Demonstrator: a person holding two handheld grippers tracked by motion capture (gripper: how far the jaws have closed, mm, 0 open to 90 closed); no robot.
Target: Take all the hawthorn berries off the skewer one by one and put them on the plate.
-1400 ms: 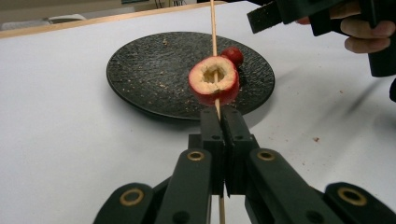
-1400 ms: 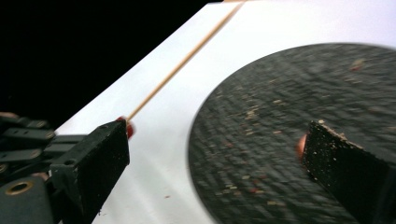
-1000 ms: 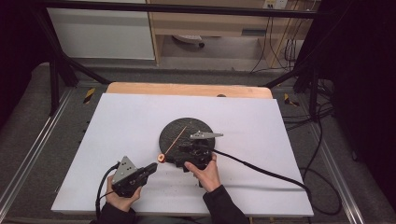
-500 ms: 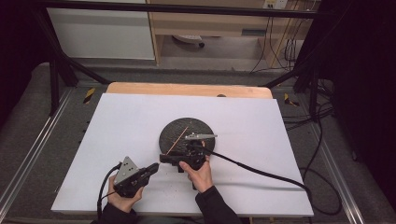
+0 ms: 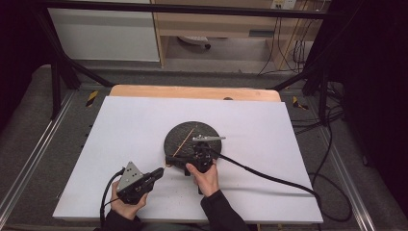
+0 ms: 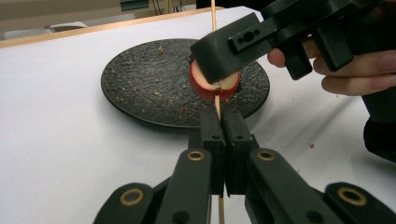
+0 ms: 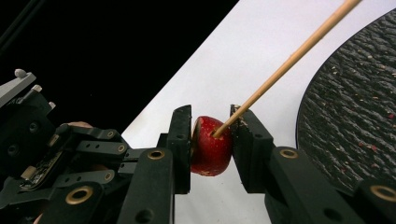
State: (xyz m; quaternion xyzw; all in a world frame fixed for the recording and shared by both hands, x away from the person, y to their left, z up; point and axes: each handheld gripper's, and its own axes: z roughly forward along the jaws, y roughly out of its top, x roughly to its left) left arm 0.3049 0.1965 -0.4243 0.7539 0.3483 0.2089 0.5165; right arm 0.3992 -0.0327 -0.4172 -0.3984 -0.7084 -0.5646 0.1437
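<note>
High view: fixed above my side, looking forward and down over the whole white table [image 5: 144, 125]. Left gripper view: low, close, facing the black plate [image 6: 149, 88]. Right gripper view: very close, beside the plate's edge. All share plate and wooden skewer [image 7: 289, 65]

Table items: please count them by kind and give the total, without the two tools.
Black plate: 1
Wooden skewer: 1
Red fruit piece: 1
Total: 3
</note>
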